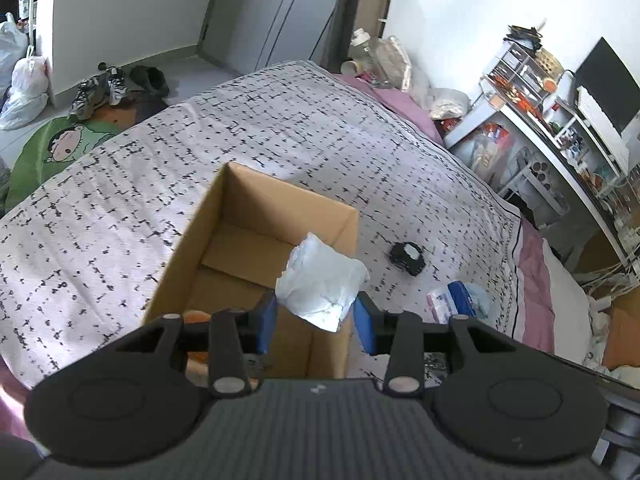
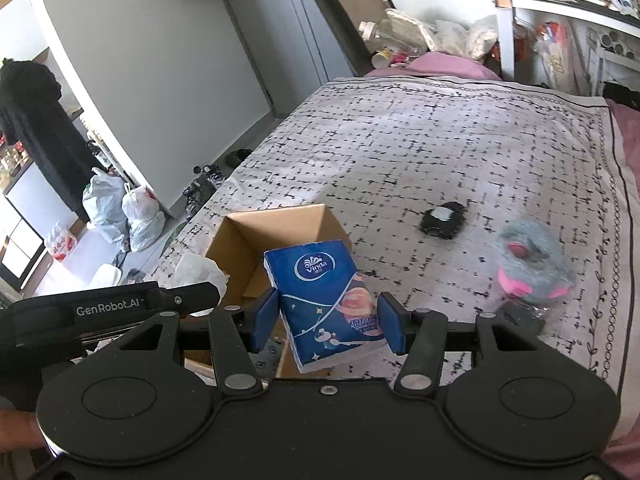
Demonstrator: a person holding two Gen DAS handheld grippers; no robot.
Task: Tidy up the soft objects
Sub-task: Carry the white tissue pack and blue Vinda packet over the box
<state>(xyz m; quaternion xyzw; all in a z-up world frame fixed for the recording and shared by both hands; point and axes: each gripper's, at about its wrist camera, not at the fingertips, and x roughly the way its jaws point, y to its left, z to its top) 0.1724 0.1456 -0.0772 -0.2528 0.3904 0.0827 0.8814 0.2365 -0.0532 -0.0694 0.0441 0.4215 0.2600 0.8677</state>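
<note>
Showing only rightward: pink-grey plush (image 2: 534,270)

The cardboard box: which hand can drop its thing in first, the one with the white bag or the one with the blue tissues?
Probably the left gripper: its white bag already hangs over the open cardboard box.

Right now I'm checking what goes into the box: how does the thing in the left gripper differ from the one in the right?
The left gripper holds a crumpled white plastic bag, shapeless and unprinted; the right gripper holds a blue tissue pack, a neat block printed with a Vinda logo. The bag bulges above the pads; the pack stands tilted between them. Both are soft, gripped, and over the cardboard box.
</note>
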